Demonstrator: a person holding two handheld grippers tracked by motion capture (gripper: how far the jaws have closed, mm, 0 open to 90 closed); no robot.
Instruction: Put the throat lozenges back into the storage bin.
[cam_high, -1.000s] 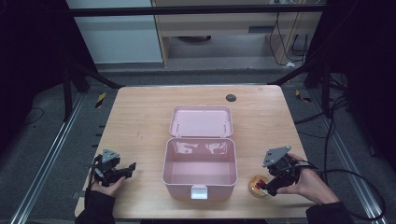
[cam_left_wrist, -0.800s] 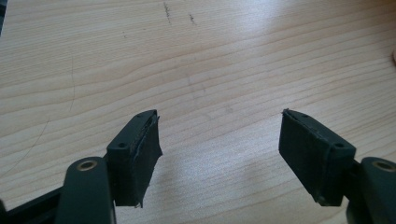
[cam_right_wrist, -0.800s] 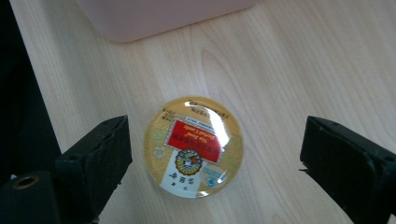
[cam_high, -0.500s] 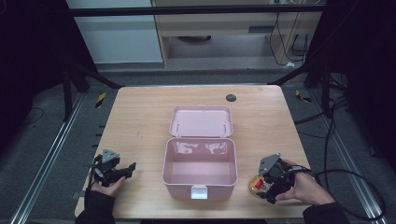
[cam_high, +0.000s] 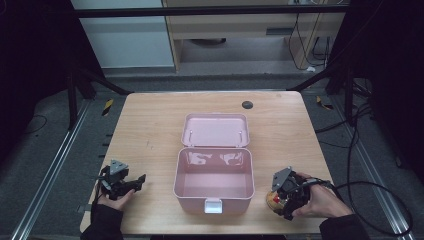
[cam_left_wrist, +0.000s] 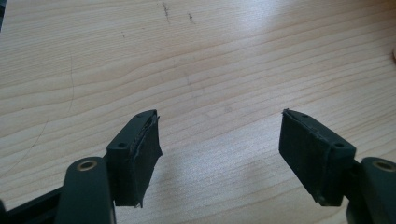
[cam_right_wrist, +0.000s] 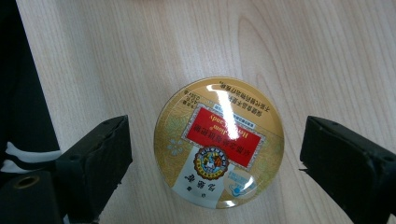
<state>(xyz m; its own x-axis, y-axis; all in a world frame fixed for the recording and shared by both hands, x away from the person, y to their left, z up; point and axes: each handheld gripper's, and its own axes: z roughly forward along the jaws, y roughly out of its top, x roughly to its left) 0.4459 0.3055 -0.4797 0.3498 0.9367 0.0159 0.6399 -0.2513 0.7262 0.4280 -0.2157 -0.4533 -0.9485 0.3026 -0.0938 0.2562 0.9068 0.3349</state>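
A round gold tin with a red label lies flat on the wooden table, right of an open pink box. My right gripper points down over the tin. Its jaws stand on either side of the tin with a gap at each pad. They have just been closing a little, and nothing is gripped. At the table's front left, my left gripper rests low and open, with bare wood between its pads.
The pink box's lid lies folded back toward the far side, and the box holds nothing. A small dark round disc sits near the far edge. The table's front edge runs just below both hands.
The right gripper has come down and tipped over the tin, so its jaws now straddle it. The left gripper has stayed put.
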